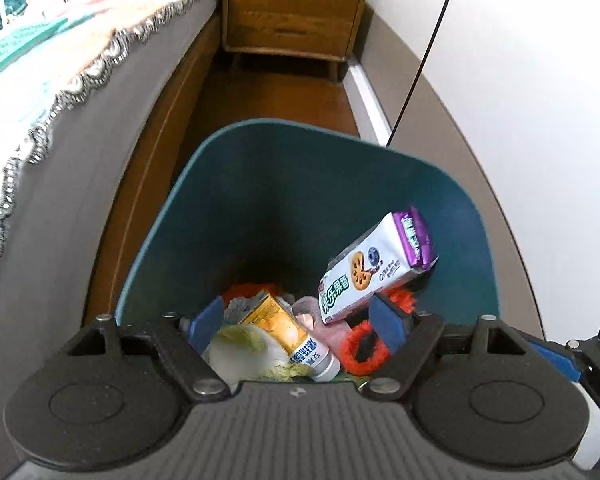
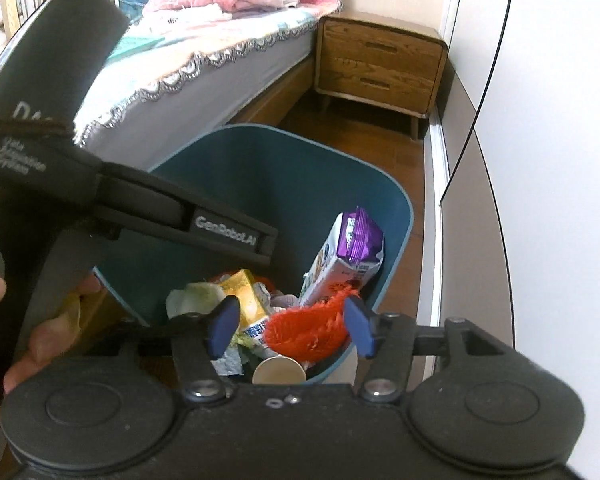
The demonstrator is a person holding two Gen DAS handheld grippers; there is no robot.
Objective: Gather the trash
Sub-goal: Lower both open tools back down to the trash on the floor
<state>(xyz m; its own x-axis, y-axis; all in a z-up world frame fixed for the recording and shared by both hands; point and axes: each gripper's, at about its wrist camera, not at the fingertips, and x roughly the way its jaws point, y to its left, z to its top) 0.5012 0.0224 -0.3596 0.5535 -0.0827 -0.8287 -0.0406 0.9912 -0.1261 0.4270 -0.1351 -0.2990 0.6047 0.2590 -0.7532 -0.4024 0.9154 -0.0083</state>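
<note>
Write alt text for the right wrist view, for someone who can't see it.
The open right gripper hovers empty over a teal bin holding a purple-and-white snack pack, an orange fuzzy ring, a yellow carton and crumpled paper. The left gripper crosses the view at left. Behind stand a bed and a wooden nightstand.

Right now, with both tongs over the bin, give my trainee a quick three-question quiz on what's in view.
1. True or false: the left tongs are holding the biscuit packet.
2. Which item leans against the bin wall: A) biscuit packet, B) paper cup, C) orange fuzzy ring?
3. What wooden furniture stands past the bin, beside the bed?

Key
1. False; both the left and the right tongs are open and empty.
2. A
3. A nightstand with two drawers.
</note>
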